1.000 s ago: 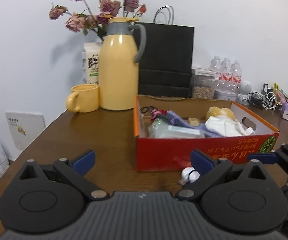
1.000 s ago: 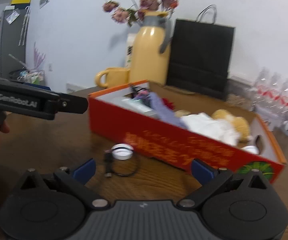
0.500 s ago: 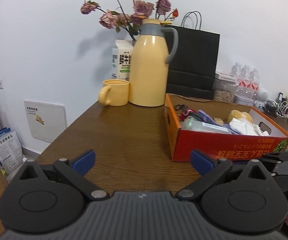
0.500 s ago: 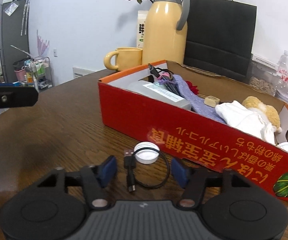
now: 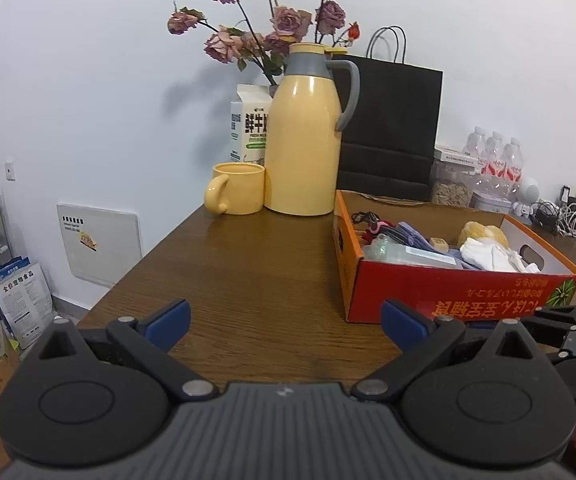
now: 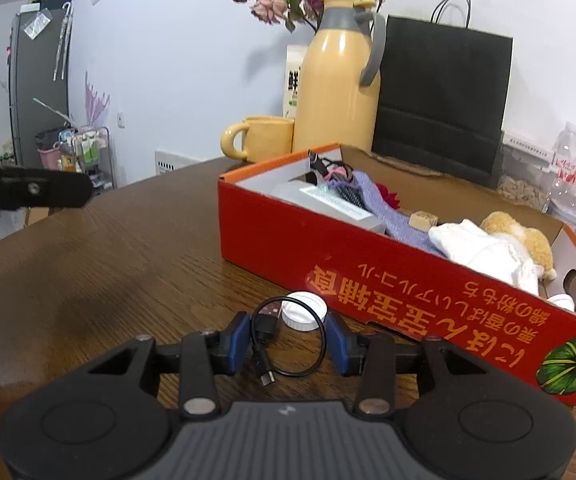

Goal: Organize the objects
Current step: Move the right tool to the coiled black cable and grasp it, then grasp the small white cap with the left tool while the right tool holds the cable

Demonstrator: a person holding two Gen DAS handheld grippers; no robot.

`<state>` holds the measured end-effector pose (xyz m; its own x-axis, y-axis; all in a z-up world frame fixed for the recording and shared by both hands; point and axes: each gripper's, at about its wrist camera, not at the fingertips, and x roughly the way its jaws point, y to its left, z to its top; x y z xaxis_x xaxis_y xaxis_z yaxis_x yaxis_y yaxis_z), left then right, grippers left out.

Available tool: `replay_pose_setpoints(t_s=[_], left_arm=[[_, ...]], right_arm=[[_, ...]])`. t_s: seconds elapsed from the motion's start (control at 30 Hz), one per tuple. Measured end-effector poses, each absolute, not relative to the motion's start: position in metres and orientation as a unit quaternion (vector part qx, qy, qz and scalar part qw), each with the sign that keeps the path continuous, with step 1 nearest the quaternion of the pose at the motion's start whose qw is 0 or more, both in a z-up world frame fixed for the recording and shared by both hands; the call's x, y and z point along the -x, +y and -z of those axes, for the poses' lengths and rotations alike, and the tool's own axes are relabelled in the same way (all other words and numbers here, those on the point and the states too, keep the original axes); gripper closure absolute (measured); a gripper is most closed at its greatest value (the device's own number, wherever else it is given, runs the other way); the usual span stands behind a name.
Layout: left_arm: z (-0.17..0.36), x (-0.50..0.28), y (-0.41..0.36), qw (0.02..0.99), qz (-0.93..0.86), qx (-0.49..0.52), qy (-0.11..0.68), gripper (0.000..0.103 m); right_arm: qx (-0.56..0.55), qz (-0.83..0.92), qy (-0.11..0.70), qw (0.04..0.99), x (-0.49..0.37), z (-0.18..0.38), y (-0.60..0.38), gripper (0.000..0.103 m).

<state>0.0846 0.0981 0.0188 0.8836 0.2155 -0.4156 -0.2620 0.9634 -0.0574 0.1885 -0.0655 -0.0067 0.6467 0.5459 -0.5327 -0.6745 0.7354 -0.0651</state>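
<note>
A short black USB cable (image 6: 288, 344) lies coiled on the wooden table (image 6: 108, 264) beside a white round cap (image 6: 304, 311), just in front of the red cardboard box (image 6: 327, 256). My right gripper (image 6: 288, 342) sits low around the cable, its blue fingers partly closed and touching the coil on both sides. The box holds a plastic case, purple cloth, white cloth and a plush toy; it also shows in the left wrist view (image 5: 459, 292). My left gripper (image 5: 284, 320) is open and empty over the table, left of the box.
A yellow thermos jug (image 5: 305, 136), a yellow mug (image 5: 236, 194), a milk carton (image 5: 250, 124), dried roses and a black paper bag (image 5: 391, 128) stand at the back. Water bottles (image 5: 495, 164) and tangled cables (image 5: 559, 216) are at the far right. The table edge runs along the left.
My right gripper has dropped toward the table and narrowed its fingers around the cable coil. My left gripper has drawn back and to the left, away from the box.
</note>
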Motion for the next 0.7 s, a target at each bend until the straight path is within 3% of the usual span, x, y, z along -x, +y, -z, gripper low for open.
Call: replay_pose_setpoints(t_s=[0.7], left_arm=[[0.02,-0.173,0.016,0.954,-0.067,0.014,0.292,0.0]], right_arm=[[0.066,-0.252,0.193,0.946,-0.198,-0.005,-0.159,0.063]])
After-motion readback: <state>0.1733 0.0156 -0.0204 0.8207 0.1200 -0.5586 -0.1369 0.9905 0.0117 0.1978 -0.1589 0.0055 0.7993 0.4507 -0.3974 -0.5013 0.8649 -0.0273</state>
